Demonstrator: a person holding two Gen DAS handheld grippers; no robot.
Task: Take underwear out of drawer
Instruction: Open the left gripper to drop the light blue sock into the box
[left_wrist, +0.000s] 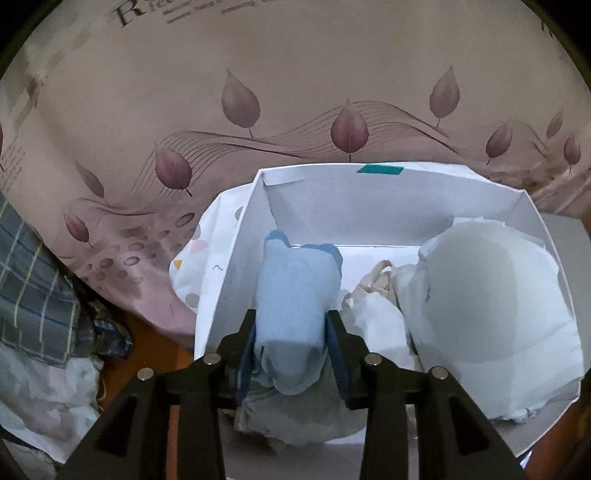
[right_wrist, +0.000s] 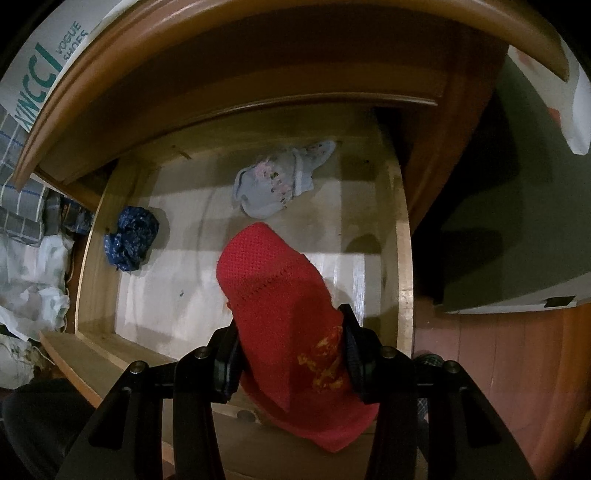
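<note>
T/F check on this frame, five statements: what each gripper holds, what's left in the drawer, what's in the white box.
1. The right gripper holds a red knit garment. True.
2. The wooden drawer is empty. False: a dark blue piece and a pale floral piece lie inside.
3. A light blue garment sits between the left gripper's fingers. True.
4. The white box is empty. False: a white bra lies in it.
5. The red garment is plain. False: yellow print shows.
</note>
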